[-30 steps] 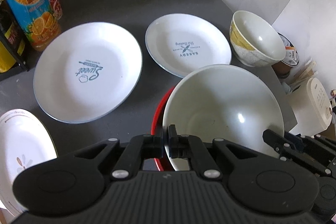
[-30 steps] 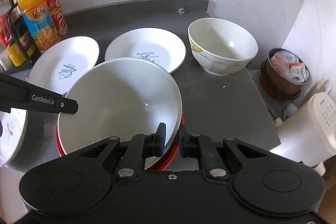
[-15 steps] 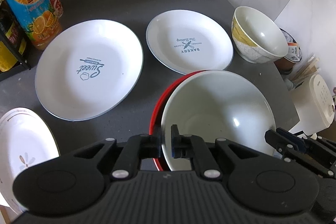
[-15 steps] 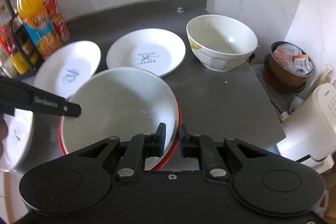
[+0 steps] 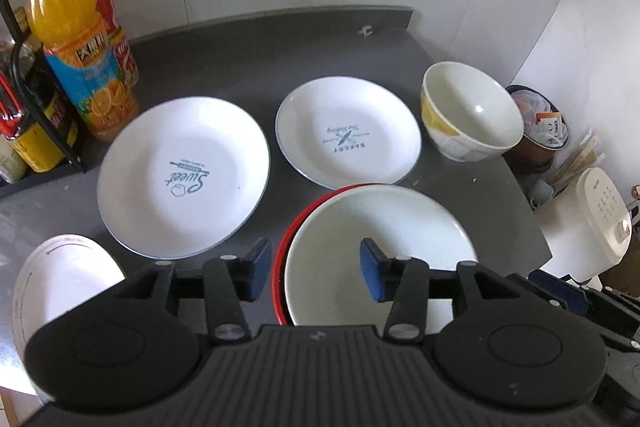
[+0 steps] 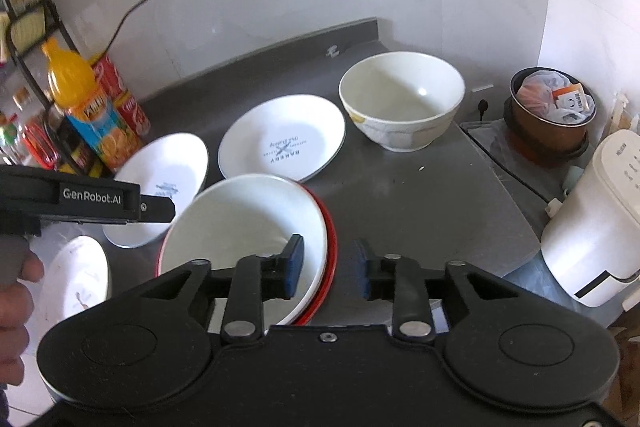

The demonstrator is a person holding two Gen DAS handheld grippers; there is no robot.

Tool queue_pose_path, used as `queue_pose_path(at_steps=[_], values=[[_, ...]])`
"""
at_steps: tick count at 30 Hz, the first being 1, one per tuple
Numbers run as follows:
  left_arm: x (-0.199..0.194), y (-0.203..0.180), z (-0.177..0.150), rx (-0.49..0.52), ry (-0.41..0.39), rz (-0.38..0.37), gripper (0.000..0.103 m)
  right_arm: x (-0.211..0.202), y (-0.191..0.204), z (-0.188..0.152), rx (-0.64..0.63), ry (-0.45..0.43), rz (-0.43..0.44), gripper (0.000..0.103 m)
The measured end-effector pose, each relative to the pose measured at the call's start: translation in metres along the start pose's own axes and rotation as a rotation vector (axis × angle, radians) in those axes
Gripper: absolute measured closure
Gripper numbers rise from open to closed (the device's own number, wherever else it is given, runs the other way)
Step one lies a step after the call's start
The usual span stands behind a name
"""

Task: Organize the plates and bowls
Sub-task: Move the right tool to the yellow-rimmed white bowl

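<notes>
Both of our grippers hover over the stacked bowls: left gripper (image 5: 312, 273) and right gripper (image 6: 329, 269) jaws spread wide, gripping nothing. Glossy white bowl (image 5: 380, 247) sits nested in red-rimmed bowl (image 6: 329, 227) on matte grey counter (image 5: 240, 67), near smooth round Bakery plate (image 5: 348, 137)

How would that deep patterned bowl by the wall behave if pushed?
The patterned bowl looks glazed and stiff, so it would probably slide on the smooth grey counter. Its narrow foot and tall sides suggest it might tip. It is likely breakable.
</notes>
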State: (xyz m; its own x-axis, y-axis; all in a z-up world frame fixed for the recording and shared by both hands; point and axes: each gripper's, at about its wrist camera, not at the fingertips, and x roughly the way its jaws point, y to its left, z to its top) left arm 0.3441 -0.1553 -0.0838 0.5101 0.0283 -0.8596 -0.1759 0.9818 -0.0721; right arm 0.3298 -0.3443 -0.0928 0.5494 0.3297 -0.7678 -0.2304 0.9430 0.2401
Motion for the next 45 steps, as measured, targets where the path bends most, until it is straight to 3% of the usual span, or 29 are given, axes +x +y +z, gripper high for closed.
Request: queue_pose_path(at_steps=[2, 5, 8, 17, 25, 34, 45], values=[[-0.007, -0.004, -0.002, -0.007, -0.009, 0.005, 0.050, -0.007, -0.003, 0.000, 0.009, -0.012, 0.009, 0.067], [-0.019, -0.011, -0.006, -0.004, -0.027, 0.012, 0.043, -0.018, -0.009, -0.001, 0.018, -0.034, 0.019, 0.052], [-0.027, -0.018, -0.010, 0.005, -0.040, 0.021, 0.034, -0.027, -0.014, -0.002, 0.022, -0.049, 0.020, 0.049], [-0.040, -0.035, -0.013, 0.034, -0.075, 0.012, 0.024, -0.048, -0.035, -0.002, 0.086, -0.121, 0.022, 0.019], [-0.031, -0.047, 0.001, 0.053, -0.088, -0.010, 0.023, -0.040, -0.049, 0.007, 0.124, -0.137, -0.003, 0.019], [0.002, -0.066, 0.038, 0.085, -0.082, -0.055, 0.023, -0.015, -0.069, 0.032, 0.162, -0.149, -0.059, 0.020], [0.056, -0.089, 0.090, 0.144, -0.075, -0.096, 0.027, 0.037, -0.091, 0.070, 0.231, -0.108, -0.102, 0.032]])
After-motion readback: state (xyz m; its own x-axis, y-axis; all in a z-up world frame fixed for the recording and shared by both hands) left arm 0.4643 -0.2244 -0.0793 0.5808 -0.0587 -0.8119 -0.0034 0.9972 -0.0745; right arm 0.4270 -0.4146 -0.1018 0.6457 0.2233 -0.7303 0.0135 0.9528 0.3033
